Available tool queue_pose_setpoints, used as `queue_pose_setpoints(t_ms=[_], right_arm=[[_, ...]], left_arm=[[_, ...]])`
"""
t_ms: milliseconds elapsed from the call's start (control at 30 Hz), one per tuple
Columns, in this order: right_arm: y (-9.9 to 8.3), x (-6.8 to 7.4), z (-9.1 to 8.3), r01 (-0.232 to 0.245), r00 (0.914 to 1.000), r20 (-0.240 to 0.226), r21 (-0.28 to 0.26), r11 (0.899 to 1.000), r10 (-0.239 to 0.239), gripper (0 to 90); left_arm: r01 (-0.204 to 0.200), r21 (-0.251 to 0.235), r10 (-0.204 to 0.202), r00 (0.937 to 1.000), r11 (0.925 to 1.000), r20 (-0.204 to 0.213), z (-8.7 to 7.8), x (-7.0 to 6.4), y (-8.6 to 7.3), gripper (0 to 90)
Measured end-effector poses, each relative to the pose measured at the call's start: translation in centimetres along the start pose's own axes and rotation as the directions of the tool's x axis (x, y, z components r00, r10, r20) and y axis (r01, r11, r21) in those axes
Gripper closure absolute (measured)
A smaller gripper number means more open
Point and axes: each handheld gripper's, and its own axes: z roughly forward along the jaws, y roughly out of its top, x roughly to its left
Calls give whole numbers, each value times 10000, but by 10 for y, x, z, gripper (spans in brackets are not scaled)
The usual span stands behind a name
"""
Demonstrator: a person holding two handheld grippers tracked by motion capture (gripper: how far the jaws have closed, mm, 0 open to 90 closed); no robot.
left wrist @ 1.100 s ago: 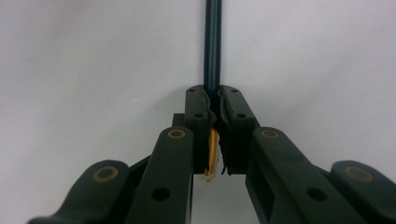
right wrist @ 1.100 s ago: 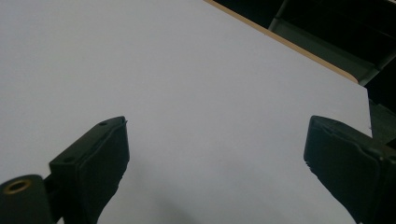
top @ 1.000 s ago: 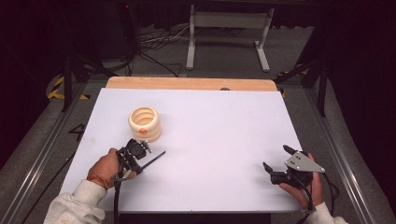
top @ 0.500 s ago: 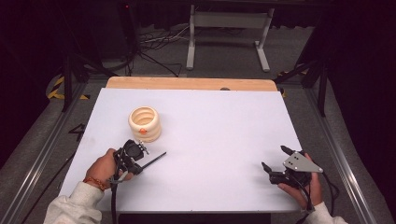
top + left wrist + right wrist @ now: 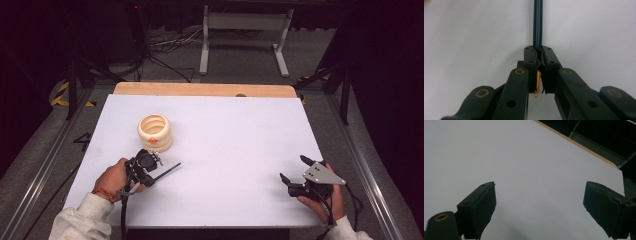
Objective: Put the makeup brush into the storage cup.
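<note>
My left claw [image 5: 538,72] is clamped on a thin dark pen [image 5: 537,25], gripped near its gold-tipped end so the long shaft points away over the bare white table [image 5: 240,135]. In the high view that claw [image 5: 150,170] sits low near my edge, the pen [image 5: 167,171] slanting out to the right, just off the surface as far as I can judge. My right claw [image 5: 539,210] idles with jaws wide apart and nothing between them, parked at the near right [image 5: 295,184], well clear. Farther back, just beyond the left claw, stands the cream ribbed cup [image 5: 155,132], mouth up. I judge the pen is bound there, held by its end to drop in upright.
</note>
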Motion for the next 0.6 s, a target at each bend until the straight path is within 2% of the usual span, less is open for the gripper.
queue_pose_setpoints(t_ms=[167, 367, 400, 600], right_arm=[[0, 0, 0, 29, 10000, 12, -1, 10000, -29, 119], [1, 2, -1, 152, 9999, -56, -79, 9999, -152, 124], [2, 2, -1, 189, 9998, -18, -101, 9998, -189, 124], [7, 7, -3, 545, 9985, 101, -345, 9979, -542, 156]], left_arm=[[-136, -162, 135, 9999, 9998, -74, -6, 0, 1, 841], [-208, -389, 215, 9996, 9990, 175, -14, 0, 4, 841], [-154, -499, 162, 9997, 9986, 159, -15, 0, 5, 841], [-424, -607, 434, 9989, 9973, 159, -22, -3, 14, 841]])
